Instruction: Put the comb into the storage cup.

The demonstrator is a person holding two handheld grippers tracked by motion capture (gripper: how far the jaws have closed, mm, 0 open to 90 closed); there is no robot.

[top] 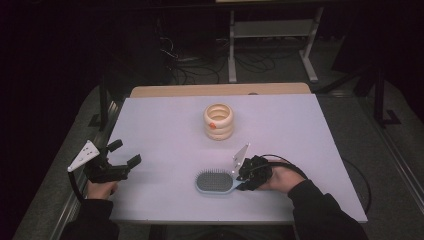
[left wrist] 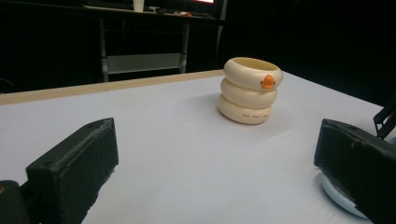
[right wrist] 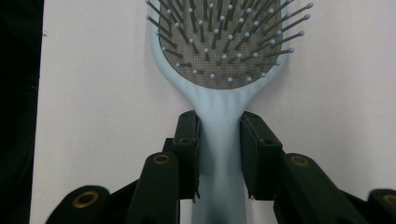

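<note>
A pale-blue hairbrush [right wrist: 219, 70] lay bristles-up near the front edge of the white table [top: 165, 125], its long axis running left to right, head to the left and handle to the right. The right gripper [right wrist: 219, 154] had its jaws pressed on the handle's neck just behind the head (a sensible hold on what looked like a light, stiff plastic brush, though the smooth handle might slip). The left gripper [top: 125, 157] hovered at the near left, jaws spread and empty, well apart from a cream ringed holder [top: 218, 121] farther back
</note>
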